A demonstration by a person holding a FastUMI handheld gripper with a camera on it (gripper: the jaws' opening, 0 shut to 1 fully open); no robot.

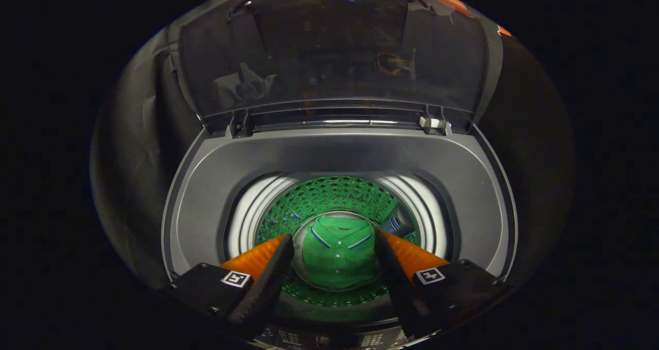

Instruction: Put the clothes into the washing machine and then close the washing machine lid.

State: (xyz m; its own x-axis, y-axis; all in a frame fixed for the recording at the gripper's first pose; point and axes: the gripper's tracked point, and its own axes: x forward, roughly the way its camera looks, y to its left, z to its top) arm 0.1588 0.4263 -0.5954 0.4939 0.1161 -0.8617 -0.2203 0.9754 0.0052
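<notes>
Gripper: your gripper (333, 249) hangs over the mouth of the washing machine (206, 206), looking down into it; its two fingers are spread wide with nothing between them but open air.
Fingers: you can see the left fingertip (280, 249) and the right one on either side of the shirt below; neither touches it.
Clothes: the green polo shirt (340, 255) lies at the bottom of the drum (329, 195), folded flat, collar towards the far side, with blue trim on the collar and a buttoned placket running down its middle.
Where it sits for you: framed between your fingers and deep beyond them, on the round plate at the drum's floor.
Drum: the perforated wall reflects green all round; a pale ring surrounds its top opening.
Machine top: the grey deck slopes in around the opening; the control panel (329, 339) runs along the near edge, just under your fingers, too dark to make out.
Lid: the tinted see-through lid (329, 51) stands raised at the far side, hinged along the back edge of the deck (432, 124), so the machine is open.
Surroundings: dark cloth on both sides of the machine.
</notes>
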